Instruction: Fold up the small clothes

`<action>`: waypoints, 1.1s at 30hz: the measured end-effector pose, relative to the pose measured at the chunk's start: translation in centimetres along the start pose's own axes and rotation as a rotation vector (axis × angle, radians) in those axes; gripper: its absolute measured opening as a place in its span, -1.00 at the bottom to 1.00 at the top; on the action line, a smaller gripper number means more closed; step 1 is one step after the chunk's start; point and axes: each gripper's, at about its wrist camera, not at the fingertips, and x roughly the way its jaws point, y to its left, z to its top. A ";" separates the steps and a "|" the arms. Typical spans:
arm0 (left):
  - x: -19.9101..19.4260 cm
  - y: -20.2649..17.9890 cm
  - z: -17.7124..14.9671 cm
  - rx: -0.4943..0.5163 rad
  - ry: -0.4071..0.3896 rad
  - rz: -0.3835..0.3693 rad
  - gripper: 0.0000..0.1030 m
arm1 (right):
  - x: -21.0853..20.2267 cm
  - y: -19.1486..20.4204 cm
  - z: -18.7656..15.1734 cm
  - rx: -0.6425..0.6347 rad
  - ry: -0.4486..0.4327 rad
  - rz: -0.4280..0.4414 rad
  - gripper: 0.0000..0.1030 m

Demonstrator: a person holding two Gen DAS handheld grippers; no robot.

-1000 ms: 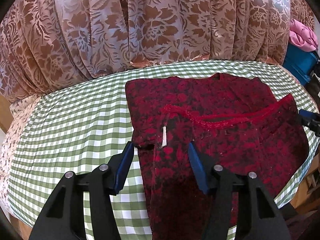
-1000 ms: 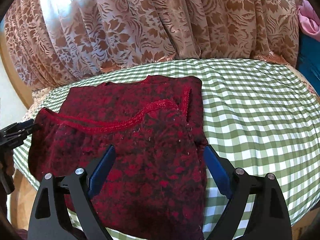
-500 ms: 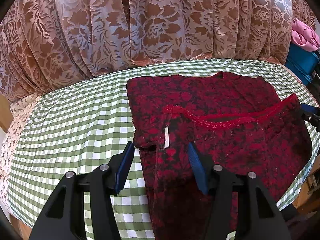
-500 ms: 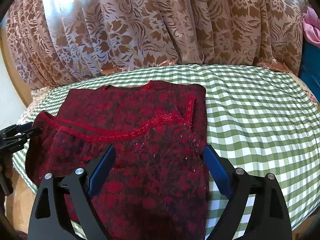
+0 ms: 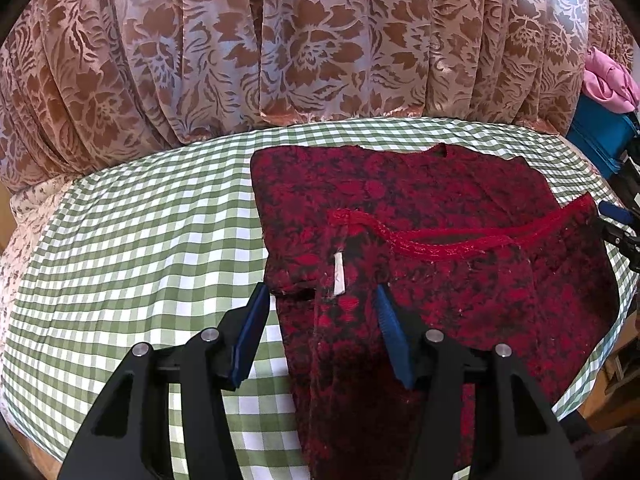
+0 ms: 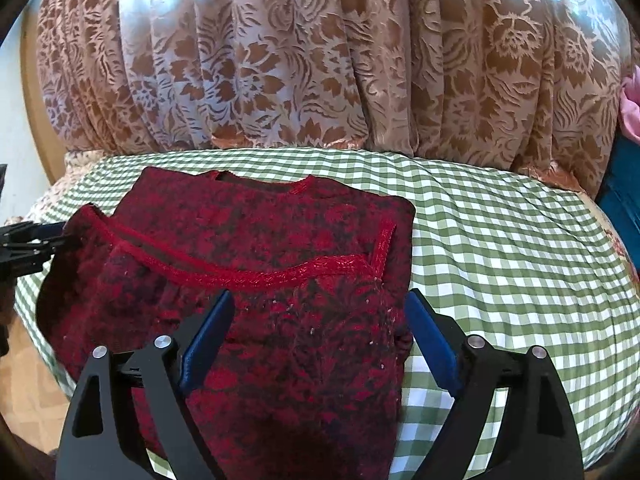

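Left wrist view: pink cloth (image 5: 610, 80) tops a blue bin (image 5: 600, 140); both grippers' jaws spread over the red garment (image 5: 420, 272).

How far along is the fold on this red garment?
Partly done: the red garment lies on the checked cloth with its trimmed hem folded up over the body. Left gripper and right gripper are open, holding nothing. Further folds likely remain.
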 end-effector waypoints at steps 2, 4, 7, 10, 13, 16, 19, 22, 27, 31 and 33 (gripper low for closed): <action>0.1 0.2 0.1 -0.020 0.000 -0.026 -0.02 | 0.4 -0.1 -0.1 0.007 0.009 0.005 0.50; 0.4 0.3 0.1 -0.033 0.004 -0.057 -0.23 | 0.8 -0.1 -0.1 0.005 0.015 0.005 0.48; 0.8 0.3 0.0 -0.042 0.017 -0.092 -0.48 | 1.9 -0.1 0.0 -0.014 0.029 -0.009 0.28; 0.4 0.1 -0.1 -0.038 0.000 -0.102 -0.70 | 2.5 -0.6 0.0 -0.003 0.055 -0.007 -0.35; -0.7 0.7 -0.4 -0.074 -0.036 -0.115 -0.74 | 2.0 -0.9 -0.5 0.008 0.066 -0.007 -0.54; -2.7 1.7 -0.9 -0.135 -0.080 -0.171 -0.74 | 1.1 -1.4 -0.7 0.033 0.068 0.004 -0.59; -4.9 1.9 -1.5 -0.157 -0.123 -0.196 -0.74 | -0.5 -2.1 -0.3 0.084 0.048 0.044 -0.59; -7.0 2.1 -1.7 -0.166 -0.166 -0.206 -0.74 | -2.5 -2.3 0.7 0.114 0.014 0.082 -0.62; -8.7 3.1 0.3 -0.188 -0.240 -0.188 -0.73 | -4.7 -2.0 3.7 0.115 -0.077 0.124 -0.62; -8.2 2.9 3.3 -0.139 -0.283 -0.132 -0.73 | -4.0 -2.2 6.7 0.106 -0.128 0.112 -0.62; -7.4 2.9 4.9 -0.118 -0.300 -0.089 -0.73 | -2.9 -2.3 8.3 0.108 -0.145 0.096 -0.62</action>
